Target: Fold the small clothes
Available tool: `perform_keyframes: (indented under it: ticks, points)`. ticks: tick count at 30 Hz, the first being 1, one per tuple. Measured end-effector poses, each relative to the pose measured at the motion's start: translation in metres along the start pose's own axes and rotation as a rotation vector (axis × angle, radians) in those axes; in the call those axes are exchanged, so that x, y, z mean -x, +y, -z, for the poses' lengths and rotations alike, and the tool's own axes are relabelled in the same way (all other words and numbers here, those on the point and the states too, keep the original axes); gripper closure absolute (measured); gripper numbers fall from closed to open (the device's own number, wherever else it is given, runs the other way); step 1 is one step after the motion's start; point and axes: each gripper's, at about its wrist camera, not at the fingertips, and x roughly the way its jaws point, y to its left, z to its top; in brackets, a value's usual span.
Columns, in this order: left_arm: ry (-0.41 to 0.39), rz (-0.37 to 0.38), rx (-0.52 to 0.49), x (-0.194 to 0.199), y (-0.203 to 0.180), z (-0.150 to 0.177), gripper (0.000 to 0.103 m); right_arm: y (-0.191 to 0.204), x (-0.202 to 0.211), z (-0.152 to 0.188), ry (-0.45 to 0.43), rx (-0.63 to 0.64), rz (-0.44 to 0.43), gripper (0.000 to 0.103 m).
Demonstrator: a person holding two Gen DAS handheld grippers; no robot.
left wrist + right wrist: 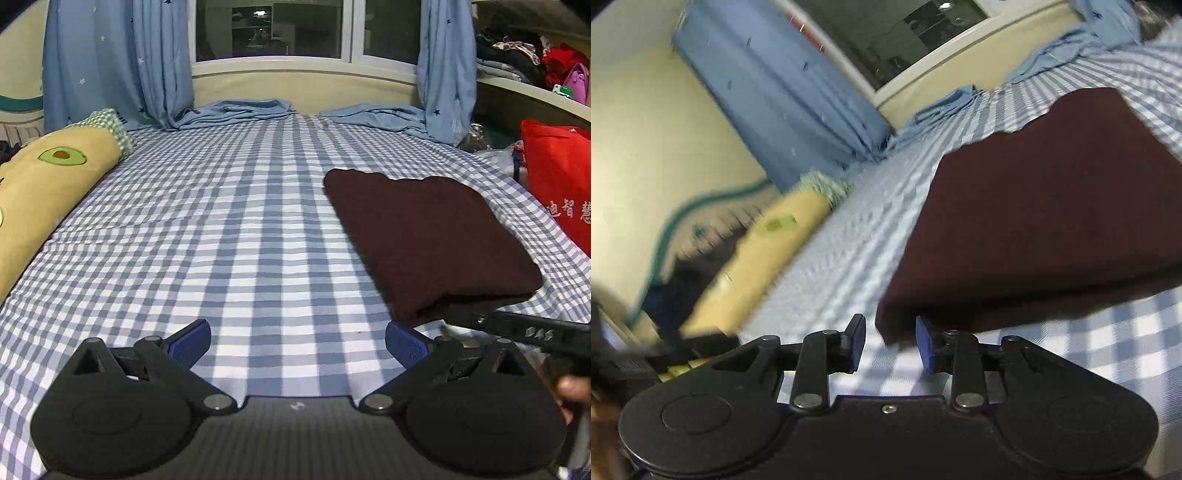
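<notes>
Folded dark maroon garment (428,240) lying flat on the bed (229,236), on the right half of the blue-and-white checked sheet; near edge thick, in several layers; far edge a little wavy.

Left claw (297,341) low over the bare sheet, blue pads (190,341) far apart, jaws wide, nothing between them; only checked cloth visible in the gap; near left corner of the garment just beyond the right pad, apart from it.

Right claw (891,343) rolled to one side, so the whole room slanted in its view; picture there blurred; jaws narrow but parted, nothing held; strip of sheet visible between the blue pads (925,345); near corner of the garment (1034,221) just in front of the pads, not clamped, though contact with the tip not clear from the blur. In the left wrist view, black body of the right claw (517,326) entering from the right edge, against the near right corner of the garment; part of a hand (572,391) behind it.

Yellow pillow with an avocado picture (48,184) along the left side of the bed; red bag with white characters (557,184) at the right side; blue curtains with stars (118,62) on both sides of the dark window (269,29), their ends lying on the bed head; shelf with piled clothes (528,55) at upper right.
</notes>
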Motion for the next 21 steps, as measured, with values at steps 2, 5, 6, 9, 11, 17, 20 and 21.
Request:
perform_keyframes:
  ticks: [2, 5, 6, 9, 11, 17, 20, 21]
  points:
    - [0.007, -0.004, 0.018, 0.000, 0.008, 0.002, 0.001, 0.014, -0.007, 0.007, -0.031, 0.083, 0.036, 0.070]
    - [0.014, -0.008, 0.045, -0.001, 0.019, 0.004, 0.001, 0.019, -0.028, 0.021, -0.003, 0.080, 0.047, 0.070]
    - [0.016, -0.008, 0.050, -0.001, 0.022, 0.005, 0.001, 0.024, -0.031, 0.024, -0.012, 0.102, 0.060, 0.069]
    - [0.019, -0.012, 0.057, -0.001, 0.027, 0.006, 0.001, 0.030, -0.029, 0.023, -0.084, 0.129, 0.098, 0.063]
    - [0.018, -0.010, 0.061, 0.000, 0.029, 0.006, 0.001, 0.033, -0.031, 0.023, -0.102, 0.148, 0.160, 0.054]
    - [0.008, -0.004, 0.059, 0.003, 0.030, 0.004, 0.001, 0.057, -0.050, 0.034, -0.047, 0.301, 0.199, 0.075]
    - [0.007, -0.006, 0.069, 0.004, 0.032, 0.004, 0.001, 0.075, -0.062, 0.035, -0.028, 0.449, 0.226, 0.077]
    - [0.009, -0.006, 0.074, 0.003, 0.033, 0.004, 0.001, 0.075, -0.064, 0.035, -0.016, 0.465, 0.229, 0.080]
